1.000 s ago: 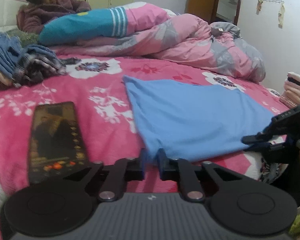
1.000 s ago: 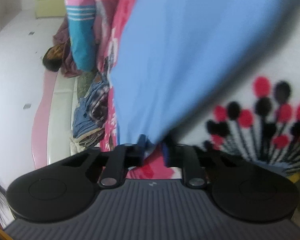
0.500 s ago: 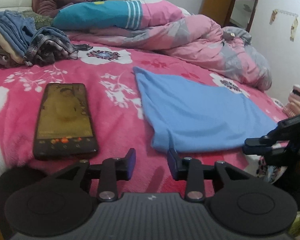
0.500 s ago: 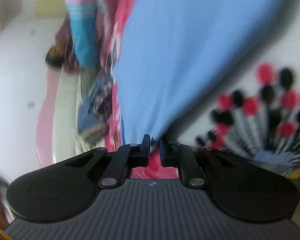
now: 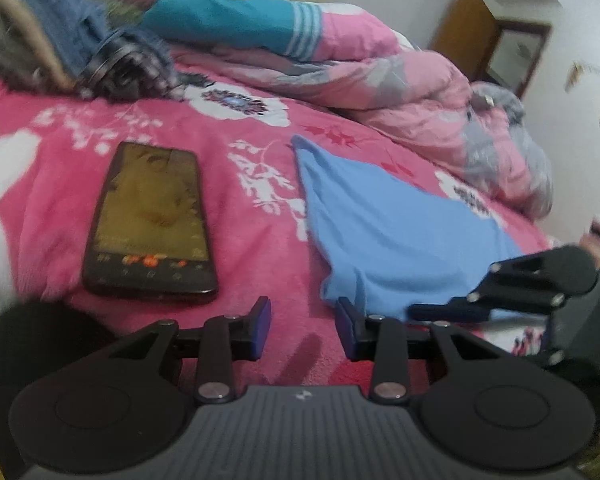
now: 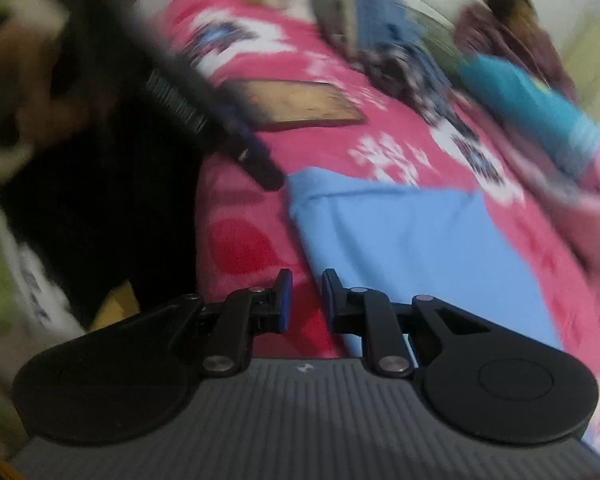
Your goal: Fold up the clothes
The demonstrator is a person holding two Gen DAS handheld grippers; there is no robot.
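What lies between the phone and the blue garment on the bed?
Only bare pink floral bedspread separates the phone from the blue garment, seen best in the left wrist view.

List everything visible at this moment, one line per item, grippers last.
blue garment: 1, light blue, flat on the bedspread, ahead of both grippers
phone: 1, black, screen lit, left of the garment
bedspread: 1, pink floral, covers the bed
clothes pile: 1, blue and plaid, far left
quilt: 1, pink and grey, bunched at the back
person: 1, maroon top, behind the quilt
left gripper: 1, black, open, empty
right gripper: 1, black, open, empty
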